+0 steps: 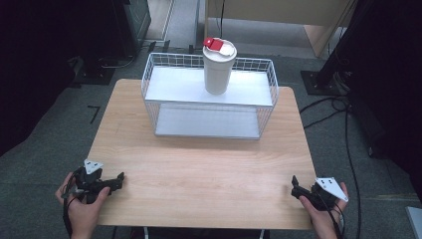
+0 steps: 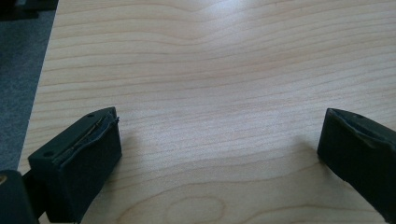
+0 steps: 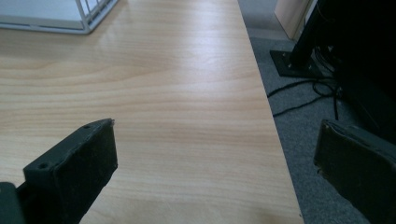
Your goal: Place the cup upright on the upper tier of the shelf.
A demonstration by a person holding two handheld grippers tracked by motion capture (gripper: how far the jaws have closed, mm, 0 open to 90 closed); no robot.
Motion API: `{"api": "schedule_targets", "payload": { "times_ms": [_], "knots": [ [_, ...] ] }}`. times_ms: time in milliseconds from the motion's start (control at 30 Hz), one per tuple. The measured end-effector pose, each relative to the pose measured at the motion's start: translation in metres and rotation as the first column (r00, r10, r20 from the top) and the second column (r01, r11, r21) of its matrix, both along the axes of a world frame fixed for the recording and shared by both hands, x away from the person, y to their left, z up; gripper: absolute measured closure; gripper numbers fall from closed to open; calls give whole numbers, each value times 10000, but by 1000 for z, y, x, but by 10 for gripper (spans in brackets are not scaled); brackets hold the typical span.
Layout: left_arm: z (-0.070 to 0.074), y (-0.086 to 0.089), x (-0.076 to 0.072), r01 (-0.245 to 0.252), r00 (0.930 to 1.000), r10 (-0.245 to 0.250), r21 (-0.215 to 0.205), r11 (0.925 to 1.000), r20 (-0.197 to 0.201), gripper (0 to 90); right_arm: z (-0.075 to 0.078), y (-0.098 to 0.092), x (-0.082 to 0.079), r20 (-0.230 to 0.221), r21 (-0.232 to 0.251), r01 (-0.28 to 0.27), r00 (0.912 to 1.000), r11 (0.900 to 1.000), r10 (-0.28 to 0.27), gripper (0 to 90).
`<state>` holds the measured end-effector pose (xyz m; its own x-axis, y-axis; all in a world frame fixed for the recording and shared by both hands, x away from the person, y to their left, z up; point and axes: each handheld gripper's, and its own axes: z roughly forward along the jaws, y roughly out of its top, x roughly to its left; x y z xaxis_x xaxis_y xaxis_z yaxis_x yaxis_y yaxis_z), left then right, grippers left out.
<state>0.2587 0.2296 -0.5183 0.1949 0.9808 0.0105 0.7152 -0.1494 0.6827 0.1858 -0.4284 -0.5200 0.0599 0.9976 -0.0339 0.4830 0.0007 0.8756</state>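
Note:
A white tumbler point(image 1: 218, 67) with a red and white lid stands upright on the top shelf of a white wire rack point(image 1: 209, 88) at the far middle of the wooden table point(image 1: 199, 164). My left gripper point(image 1: 118, 179) rests at the table's near left corner, held by a hand. In the left gripper view it point(image 2: 219, 140) is open, its jaws wide apart over bare wood. Near the right front corner, my right gripper point(image 1: 295, 184) is also in a hand. It point(image 3: 217, 149) is open with nothing between its jaws, one jaw past the table's right edge.
The rack's lower shelf point(image 1: 206, 122) holds nothing I can see, and its near corner point(image 3: 84, 21) shows in the right gripper view. Cables point(image 1: 343, 124) and a black stand base point(image 3: 299, 63) lie on the grey floor to the right of the table.

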Motion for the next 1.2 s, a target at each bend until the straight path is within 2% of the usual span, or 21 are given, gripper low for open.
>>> {"api": "schedule_targets", "payload": {
  "times_ms": [100,267,400,567,700,833,900,967,1067,1100,1133,1200],
  "knots": [
    [0,0,0,-1,10000,1,1,10000,1,0,-1,-2,0,-400,-17,-14,9992,10000,13,0],
    [0,0,0,1,10000,-1,2,10000,1,0,-2,-3,1,-1206,-347,-116,9927,9993,73,0],
    [0,0,0,0,10000,0,2,10000,1,0,-3,-5,1,-1563,-259,-209,9876,9994,166,0],
    [0,0,0,0,10000,0,2,10000,2,0,-5,-10,0,-2127,-67,-207,9769,9998,188,0],
    [0,0,0,-3,10000,3,0,10000,1,0,-6,-12,0,-2445,-94,-333,9692,9994,300,0],
    [0,0,0,1,10000,-1,1,10000,0,0,-6,-13,-1,-2454,-71,-430,9686,9990,400,0],
    [0,0,0,15,10000,-15,7,10000,12,0,-6,-14,-2,-2564,176,-478,9652,9987,507,0],
    [0,-1,1,40,10000,-40,-12,10000,1,0,-7,-17,-2,-2694,634,-650,9597,9959,798,0],
    [0,-1,1,51,10000,-51,-15,10000,-2,0,-7,-21,-2,-2853,1092,-601,9543,9922,892,0],
    [0,-1,1,53,10000,-53,-12,10000,-2,0,-8,-23,-3,-2870,1344,-577,9533,9892,946,0],
    [0,-1,1,49,10000,-49,-16,10000,-3,0,-11,-27,-4,-2908,1829,-491,9514,9819,1017,0],
    [0,-1,1,51,10000,-51,-14,10000,-1,0,-12,-30,-5,-2869,2162,-460,9518,9753,1085,0]
  ]
}}
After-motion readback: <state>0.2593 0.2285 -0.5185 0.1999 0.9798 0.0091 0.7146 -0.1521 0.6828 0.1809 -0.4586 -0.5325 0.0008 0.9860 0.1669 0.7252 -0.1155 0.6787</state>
